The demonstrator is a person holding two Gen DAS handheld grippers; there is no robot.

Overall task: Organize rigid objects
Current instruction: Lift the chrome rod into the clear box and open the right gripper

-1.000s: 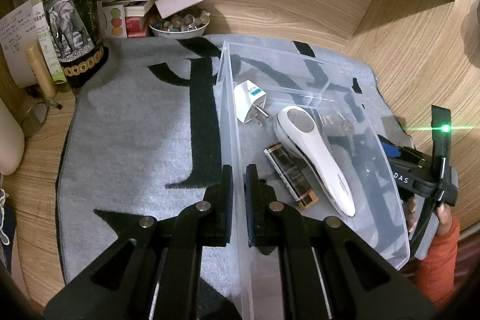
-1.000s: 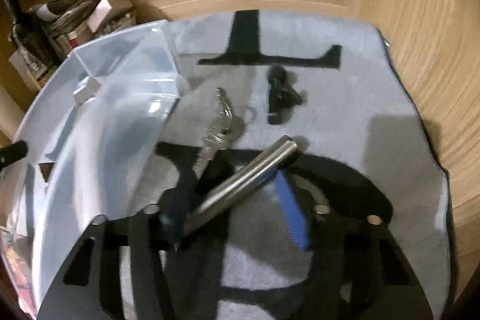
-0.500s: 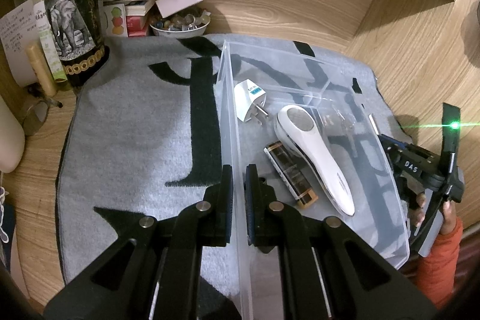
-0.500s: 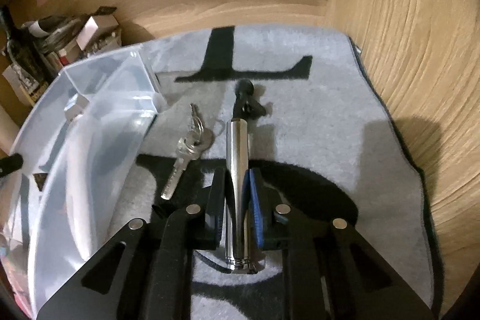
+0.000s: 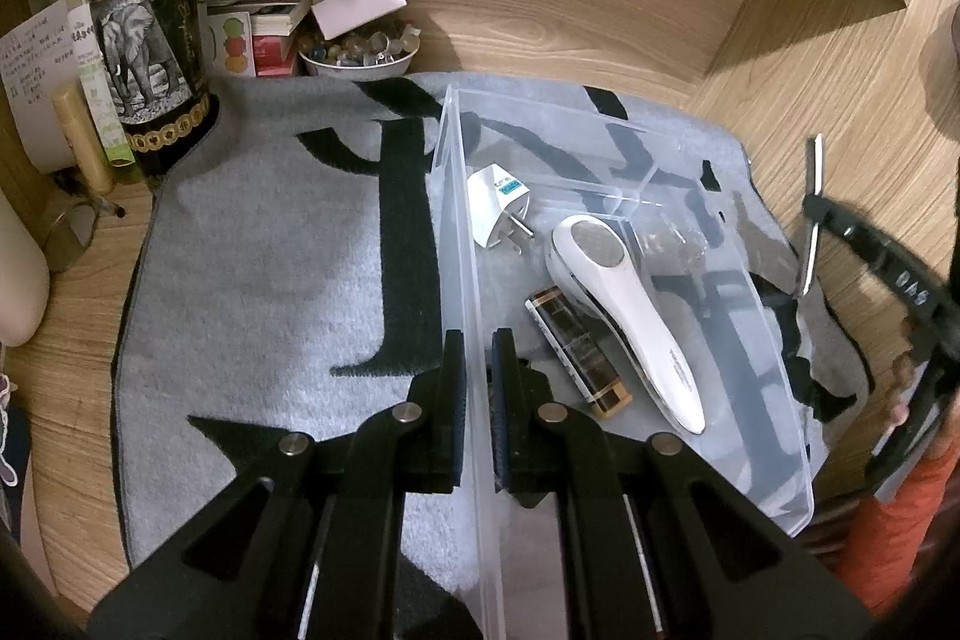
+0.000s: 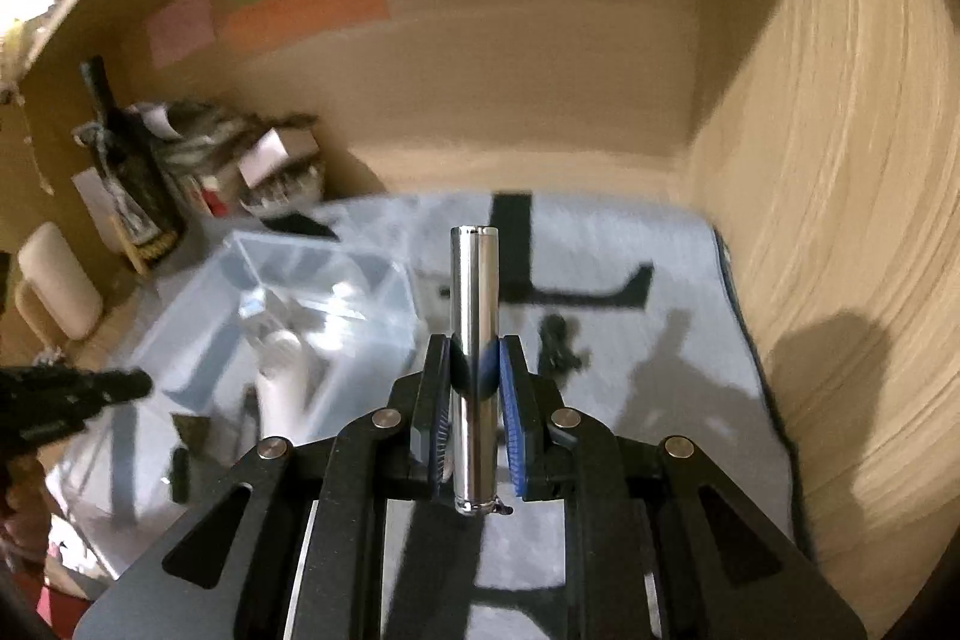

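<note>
So the right gripper [image 6: 474, 394] is clamped around the lower half of a shiny steel cylinder [image 6: 474, 340], lifted above the grey mat [image 6: 630, 370]. It looks stiff, smooth and probably slippery, so a mid-body grip seems safest. The left gripper [image 5: 477, 388] pinches the clear plastic bin's [image 5: 774, 358] wall.

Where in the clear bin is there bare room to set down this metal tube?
Free: the clear plastic bin floor between the white handheld device and the right wall; also the far compartment behind the divider. Crowded: the left part, with the white plug adapter, the brown rectangular bar and the left claw clamping the wall.
</note>
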